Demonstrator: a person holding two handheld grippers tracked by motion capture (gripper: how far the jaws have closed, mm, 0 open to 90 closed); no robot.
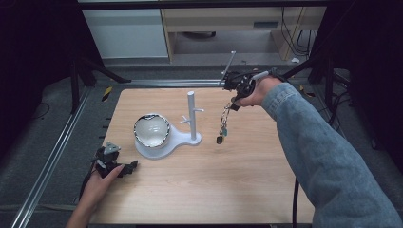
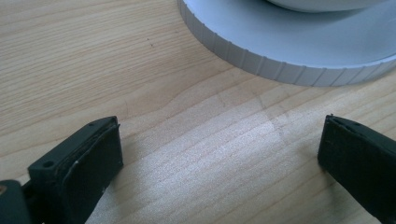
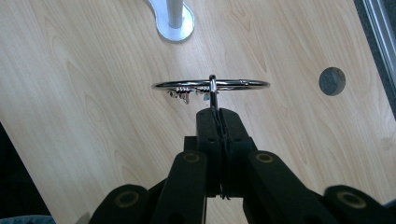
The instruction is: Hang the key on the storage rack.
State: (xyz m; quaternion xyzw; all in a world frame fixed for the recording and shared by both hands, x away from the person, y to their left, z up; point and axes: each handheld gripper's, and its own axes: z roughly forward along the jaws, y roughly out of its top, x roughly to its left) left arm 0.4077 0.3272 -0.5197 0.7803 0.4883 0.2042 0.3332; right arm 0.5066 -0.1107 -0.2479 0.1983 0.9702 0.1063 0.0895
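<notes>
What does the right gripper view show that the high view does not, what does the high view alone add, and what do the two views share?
Right gripper view alone: the right gripper's jaws pressed together on a small loop of a silver ring, with tiny charms under the ring and a round hole in the table.

High view alone: the left gripper resting on the table near a shiny bowl on the white stand's base, and a denim sleeve.

Shared: the wooden table, the white stand's post and the hanging keychain.
</notes>
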